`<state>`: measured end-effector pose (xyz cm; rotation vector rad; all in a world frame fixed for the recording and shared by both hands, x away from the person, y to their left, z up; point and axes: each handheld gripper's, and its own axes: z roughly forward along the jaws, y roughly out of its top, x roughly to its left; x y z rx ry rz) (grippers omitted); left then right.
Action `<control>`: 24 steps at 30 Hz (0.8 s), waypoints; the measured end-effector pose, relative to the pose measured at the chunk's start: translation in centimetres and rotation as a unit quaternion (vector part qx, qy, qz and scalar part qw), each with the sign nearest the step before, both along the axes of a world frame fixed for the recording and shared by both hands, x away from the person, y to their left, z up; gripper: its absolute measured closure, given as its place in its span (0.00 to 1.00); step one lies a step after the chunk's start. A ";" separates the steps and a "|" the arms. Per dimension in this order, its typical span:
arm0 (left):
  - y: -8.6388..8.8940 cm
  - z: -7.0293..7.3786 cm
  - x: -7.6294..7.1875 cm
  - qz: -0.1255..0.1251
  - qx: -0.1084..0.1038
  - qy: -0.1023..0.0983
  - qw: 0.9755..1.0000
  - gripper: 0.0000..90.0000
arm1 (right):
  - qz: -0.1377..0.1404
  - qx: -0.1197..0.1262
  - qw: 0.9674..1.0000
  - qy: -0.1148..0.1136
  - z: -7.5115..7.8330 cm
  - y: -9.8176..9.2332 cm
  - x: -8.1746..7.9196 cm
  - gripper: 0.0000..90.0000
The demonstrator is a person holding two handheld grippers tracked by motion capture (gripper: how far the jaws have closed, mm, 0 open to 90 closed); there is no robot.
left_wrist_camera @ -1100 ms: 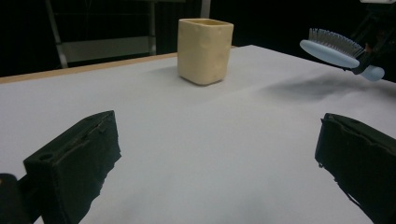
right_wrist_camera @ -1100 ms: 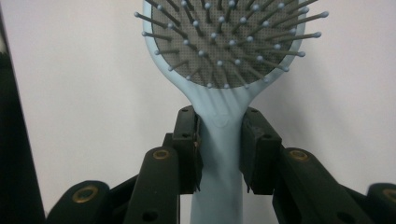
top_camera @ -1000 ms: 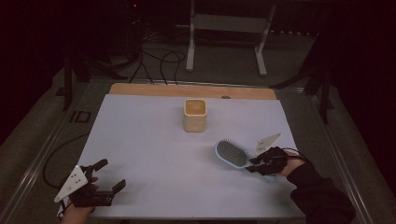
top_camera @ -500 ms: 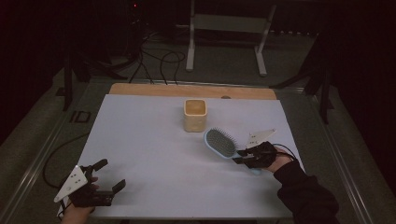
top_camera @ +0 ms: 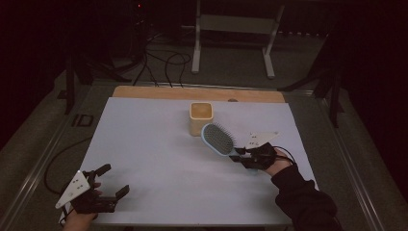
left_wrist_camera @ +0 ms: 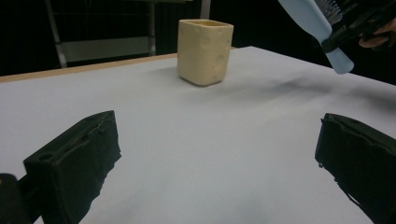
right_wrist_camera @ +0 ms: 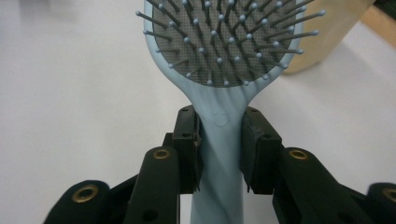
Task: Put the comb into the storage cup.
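The light blue plastic hairbrush with a grey bristle pad [top_camera: 219, 139] is held off the white-covered table [top_camera: 154, 154] by the right claw [top_camera: 246, 156], right of centre in the high view. In the right gripper view the two black jaws clench the brush's handle [right_wrist_camera: 219, 154] from both sides, just below the neck where it widens into the oval head; the head rises to the top of that frame, bristles facing the camera. In the high view the brush head points to the upper left, and its far end lies just beside the square cream-yellow cup [top_camera: 200, 118], which stands upright at the centre of the frame; whether they touch cannot be told. In the left gripper view the handle end [left_wrist_camera: 334, 53] hangs above the table at the upper right, the cup at upper centre.

The left claw [top_camera: 111, 181] sits at the lower left of the high view, released, its jaws wide apart with bare table between them.

Against the earlier frames, the right claw and brush have shifted left and up the frame, from well right of the cup to just beside it. The left claw has kept its place, and the cup has not moved.
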<state>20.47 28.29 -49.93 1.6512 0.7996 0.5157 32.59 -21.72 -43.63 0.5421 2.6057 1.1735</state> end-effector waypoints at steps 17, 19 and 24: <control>0.0 0.0 0.0 0.000 0.001 0.000 1.000 0.00 | -0.044 0.059 0.997 -0.032 1.1 2.4 1.4 0.78; 0.0 0.0 0.0 0.000 0.001 0.000 1.000 0.00 | -0.051 0.060 0.996 -0.044 1.4 2.8 1.6 0.78; 0.0 0.0 -0.1 -0.001 0.001 -0.001 1.000 0.00 | -0.060 0.075 0.994 -0.052 2.0 3.5 2.2 0.78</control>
